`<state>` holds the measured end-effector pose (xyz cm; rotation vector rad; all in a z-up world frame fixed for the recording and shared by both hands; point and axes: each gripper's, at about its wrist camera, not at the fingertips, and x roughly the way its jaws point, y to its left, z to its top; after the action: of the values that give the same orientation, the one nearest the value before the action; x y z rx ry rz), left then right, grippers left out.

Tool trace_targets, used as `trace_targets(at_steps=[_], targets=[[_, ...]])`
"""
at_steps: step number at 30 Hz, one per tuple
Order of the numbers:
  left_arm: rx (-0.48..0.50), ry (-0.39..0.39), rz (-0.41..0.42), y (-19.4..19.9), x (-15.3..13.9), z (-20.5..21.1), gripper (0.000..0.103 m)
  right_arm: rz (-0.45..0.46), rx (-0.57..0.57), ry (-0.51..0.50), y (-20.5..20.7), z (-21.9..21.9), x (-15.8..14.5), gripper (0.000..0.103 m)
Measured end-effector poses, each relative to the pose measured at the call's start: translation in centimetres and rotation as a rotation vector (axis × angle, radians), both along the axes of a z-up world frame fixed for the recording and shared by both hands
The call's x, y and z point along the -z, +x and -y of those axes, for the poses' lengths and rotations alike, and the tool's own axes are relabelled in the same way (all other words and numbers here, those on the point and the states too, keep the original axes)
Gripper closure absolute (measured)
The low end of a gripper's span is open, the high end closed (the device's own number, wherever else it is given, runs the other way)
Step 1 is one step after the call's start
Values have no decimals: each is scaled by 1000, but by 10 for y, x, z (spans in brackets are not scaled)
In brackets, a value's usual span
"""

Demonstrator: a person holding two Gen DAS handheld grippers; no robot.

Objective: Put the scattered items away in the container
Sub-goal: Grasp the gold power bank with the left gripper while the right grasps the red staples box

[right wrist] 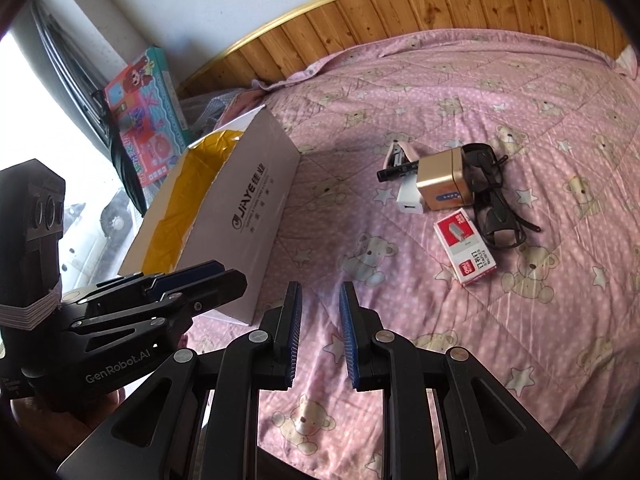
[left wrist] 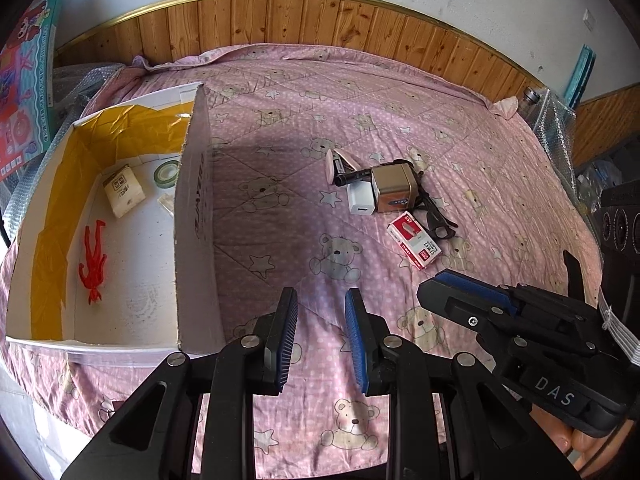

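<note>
Both grippers hover low over the near edge of the bed (left wrist: 280, 128), side by side, fingers pointing toward the headboard (left wrist: 320, 20). Left gripper (left wrist: 321, 336) released, blue pads parted with only quilt between them. Right gripper (right wrist: 319, 332) likewise released, holding nothing.

Open cardboard box (right wrist: 248, 216), white outside and yellow-lined inside, sits near the left edge of the bed, long axis running from the near edge toward the headboard. Inside it: red figure (left wrist: 93, 262) lying lengthwise along the box, small paper packet (left wrist: 122, 190), roll of green tape (left wrist: 167, 173) at the far end.

Scattered pile lies right of centre on the bed, well apart from the box: gold box (right wrist: 442, 184) touching a white charger (right wrist: 410, 202), black marker (right wrist: 398, 171) with its long axis crosswise, pointing left toward the box, a pink item (right wrist: 402, 152) behind it. Black glasses (right wrist: 494, 200) sprawl just right of the gold box. Red-and-white staples box (right wrist: 466, 246) lies nearest the grippers, long axis angled toward the near-right.

Bare quilt between box and pile, and in front of both grippers. Toy package (right wrist: 146, 128) leans beyond the left edge.
</note>
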<state>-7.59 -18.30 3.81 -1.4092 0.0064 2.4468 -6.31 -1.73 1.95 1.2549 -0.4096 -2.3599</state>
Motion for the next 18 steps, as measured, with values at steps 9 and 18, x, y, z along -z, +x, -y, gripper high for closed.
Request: trace_targets(at_steps=[9,18], targets=[[46,12,34,-20,14,-26,77,38,59,-8,-14,-26,16,82],[89,36,69,-58,28,-55,68,77,119,6,-40,-53,36,80]])
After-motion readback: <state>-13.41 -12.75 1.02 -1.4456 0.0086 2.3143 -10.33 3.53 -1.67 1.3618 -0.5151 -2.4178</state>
